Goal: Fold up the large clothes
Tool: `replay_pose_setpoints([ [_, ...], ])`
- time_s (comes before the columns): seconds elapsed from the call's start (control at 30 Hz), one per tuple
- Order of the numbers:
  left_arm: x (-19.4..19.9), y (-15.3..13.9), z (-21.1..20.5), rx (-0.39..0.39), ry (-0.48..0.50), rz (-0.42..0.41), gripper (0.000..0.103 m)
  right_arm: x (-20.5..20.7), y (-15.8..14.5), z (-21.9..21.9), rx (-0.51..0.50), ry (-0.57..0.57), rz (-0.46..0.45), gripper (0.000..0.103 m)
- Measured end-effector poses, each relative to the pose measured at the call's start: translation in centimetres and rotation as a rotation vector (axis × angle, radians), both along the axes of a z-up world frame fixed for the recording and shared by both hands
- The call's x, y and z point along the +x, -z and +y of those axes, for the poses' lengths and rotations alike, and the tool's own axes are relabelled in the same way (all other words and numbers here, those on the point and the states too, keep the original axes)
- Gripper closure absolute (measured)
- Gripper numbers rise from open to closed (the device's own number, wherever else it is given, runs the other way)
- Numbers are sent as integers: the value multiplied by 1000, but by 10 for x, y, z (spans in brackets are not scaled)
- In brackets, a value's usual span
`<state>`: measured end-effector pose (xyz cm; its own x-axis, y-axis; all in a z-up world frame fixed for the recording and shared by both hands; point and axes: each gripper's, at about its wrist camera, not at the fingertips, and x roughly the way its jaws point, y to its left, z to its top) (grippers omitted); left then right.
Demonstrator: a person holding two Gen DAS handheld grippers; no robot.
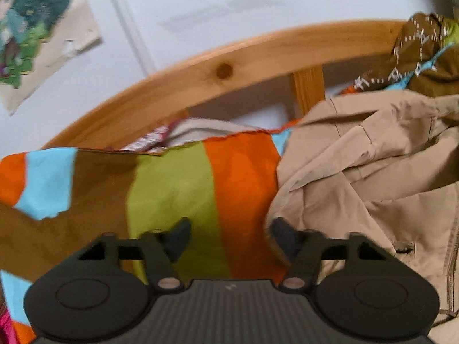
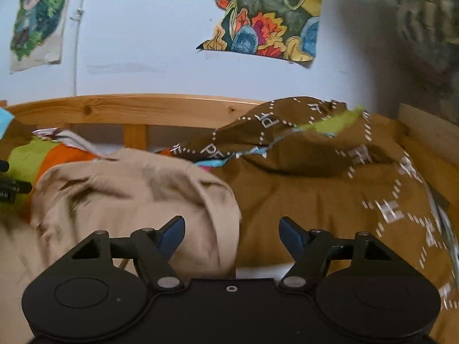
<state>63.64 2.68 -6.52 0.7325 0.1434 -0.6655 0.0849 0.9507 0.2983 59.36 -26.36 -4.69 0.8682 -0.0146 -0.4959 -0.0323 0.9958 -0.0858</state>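
Note:
A crumpled beige jacket (image 1: 373, 177) lies on a bed, on the right of the left wrist view and at lower left in the right wrist view (image 2: 137, 197). My left gripper (image 1: 231, 238) is open over a striped cover (image 1: 172, 189) of orange, green, brown and light blue. Its right fingertip (image 1: 282, 236) is at the jacket's left edge, and no cloth is pinched. My right gripper (image 2: 232, 235) is open above the jacket's right edge, with the beige cloth lying below its left finger (image 2: 172, 235). Both views are blurred.
A wooden bed rail (image 1: 229, 66) (image 2: 129, 109) runs along the white wall behind the bed. A brown duvet with white lettering (image 2: 315, 189) is heaped at the right. Posters (image 2: 266, 17) hang on the wall. A dark part of the other gripper (image 2: 7, 186) shows at the left edge.

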Motion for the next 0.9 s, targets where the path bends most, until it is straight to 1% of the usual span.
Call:
replay_pose_setpoints([
  [0.03, 1, 4, -2, -2, 3, 23, 72, 9, 1, 2, -3, 0, 5, 34],
  [0.07, 6, 6, -5, -13, 7, 56, 99, 14, 2, 4, -9, 7, 12, 43],
  [0.1, 6, 7, -7, -31, -1, 60, 102, 19, 3, 5, -14, 16, 20, 58],
  [0.13, 1, 5, -9, -41, -21, 23, 103, 22, 5, 5, -12, 25, 32, 66],
  [0.17, -5, 1, -11, -44, -30, -23, 103, 24, 6, 3, -1, 30, 42, 85],
  [0.2, -15, -5, -12, -50, -48, -102, 103, 21, 6, 2, 9, 42, 32, 98],
  [0.23, -24, -12, -11, -71, -60, -160, 103, 17, 4, -1, 22, 51, 6, 98],
  [0.27, -35, -21, -8, -121, -68, -215, 103, 11, 0, -4, 45, 56, -31, 100],
  [0.3, -46, -29, -4, -169, -74, -261, 103, 3, -4, -6, 39, 84, -44, 100],
  [0.37, -78, -43, 1, -241, -56, -364, 103, -14, -18, -17, 117, 96, -111, 100],
  [0.43, -112, -47, 6, -276, -25, -459, 103, -32, -32, -28, 206, 78, -166, 100],
  [0.47, -129, -46, 10, -295, 1, -504, 103, -44, -39, -34, 245, 55, -149, 100],
  [0.5, -146, -41, 13, -294, 33, -539, 103, -58, -44, -41, 291, 23, -174, 100],
  [0.57, -172, -29, 18, -262, 100, -589, 103, -83, -50, -53, 344, -28, -202, 100],
  [0.6, -184, -22, 19, -231, 127, -599, 103, -94, -50, -56, 325, -49, -207, 100],
  [0.63, -193, -16, 19, -202, 150, -604, 103, -108, -47, -60, 276, -69, -206, 100],
  [0.67, -201, -11, 19, -181, 179, -606, 103, -117, -43, -65, 236, -78, -192, 100],
  [0.73, -210, 5, 12, -99, 216, -602, 103, -131, -32, -72, 172, -77, -144, 100],
  [0.77, -213, 13, 9, -62, 229, -595, 103, -135, -25, -71, 137, -80, -142, 100],
  [0.8, -213, 18, 6, -43, 234, -575, 103, -138, -18, -68, 100, -86, -142, 100],
  [0.83, -211, 24, 3, -30, 239, -535, 103, -140, -10, -65, 64, -89, -128, 100],
  [0.87, -207, 30, 1, -18, 248, -490, 103, -140, -1, -63, 42, -82, -105, 100],
  [0.9, -203, 33, 1, -7, 252, -449, 103, -139, 7, -61, 36, -74, -102, 100],
])
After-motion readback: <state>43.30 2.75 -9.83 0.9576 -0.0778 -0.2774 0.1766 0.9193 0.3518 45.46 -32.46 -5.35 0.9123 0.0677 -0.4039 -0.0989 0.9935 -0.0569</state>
